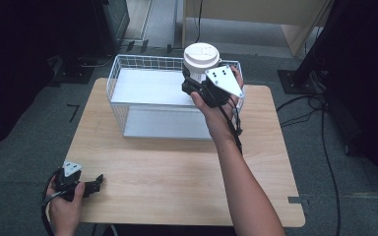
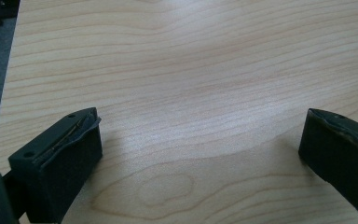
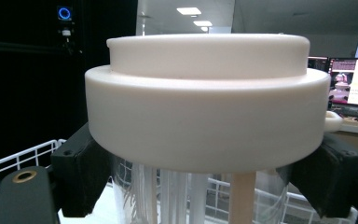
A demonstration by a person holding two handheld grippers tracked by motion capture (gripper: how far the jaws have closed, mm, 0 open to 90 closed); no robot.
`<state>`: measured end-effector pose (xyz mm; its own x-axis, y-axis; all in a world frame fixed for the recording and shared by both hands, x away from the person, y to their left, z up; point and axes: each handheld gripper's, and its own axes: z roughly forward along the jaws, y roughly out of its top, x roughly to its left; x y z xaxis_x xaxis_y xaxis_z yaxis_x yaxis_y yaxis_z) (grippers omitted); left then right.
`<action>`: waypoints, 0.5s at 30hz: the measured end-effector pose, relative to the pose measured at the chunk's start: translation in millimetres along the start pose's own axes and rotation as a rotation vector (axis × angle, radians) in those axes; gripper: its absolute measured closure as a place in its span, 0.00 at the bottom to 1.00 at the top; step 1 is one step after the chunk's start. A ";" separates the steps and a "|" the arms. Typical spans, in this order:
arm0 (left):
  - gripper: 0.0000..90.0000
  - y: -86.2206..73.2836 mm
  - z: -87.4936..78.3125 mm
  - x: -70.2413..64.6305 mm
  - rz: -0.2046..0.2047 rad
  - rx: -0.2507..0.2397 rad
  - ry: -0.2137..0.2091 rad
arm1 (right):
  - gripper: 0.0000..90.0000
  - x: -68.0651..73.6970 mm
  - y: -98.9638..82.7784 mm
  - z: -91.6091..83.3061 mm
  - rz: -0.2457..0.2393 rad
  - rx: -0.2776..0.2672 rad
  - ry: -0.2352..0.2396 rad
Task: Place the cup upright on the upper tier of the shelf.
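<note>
The right gripper (image 1: 193, 78) is clamped on a clear jar (image 3: 186, 196) under its broad white lid (image 1: 201, 55), holding it upright above the far right corner of the white wire basket (image 1: 128, 73). Pale sticks stand inside the jar. The left gripper (image 2: 200, 149) rests spread wide, nothing between its jaws, on the wooden table (image 1: 177, 172). No writing is readable

A white-lidded clear jar (image 1: 201, 57), a white wire basket (image 1: 128, 73), a pale wood-grain table (image 1: 177, 167)

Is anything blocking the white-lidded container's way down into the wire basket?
Nothing visible does. The right gripper holds the container above the basket's far right corner, and the wire basket is open-topped with a bare white floor below.
</note>
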<state>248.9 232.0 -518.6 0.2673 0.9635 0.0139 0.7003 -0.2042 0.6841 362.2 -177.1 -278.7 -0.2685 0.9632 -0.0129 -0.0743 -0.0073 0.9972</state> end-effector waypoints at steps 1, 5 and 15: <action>0.00 0.0 0.0 0.0 0.000 0.000 0.000 | 0.17 0.7 0.5 7.5 -0.001 0.000 0.004; 0.00 0.0 0.0 0.0 0.000 0.000 0.000 | 0.17 5.1 0.0 21.8 -0.001 0.011 0.007; 0.00 0.0 0.0 0.0 0.000 0.000 0.000 | 0.17 9.6 -4.0 51.1 0.008 0.039 -0.004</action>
<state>248.9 232.0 -518.6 0.2673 0.9635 0.0140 0.7001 -0.2041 0.6843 409.0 -154.0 -279.0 -0.2653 0.9641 -0.0042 -0.0345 -0.0051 0.9994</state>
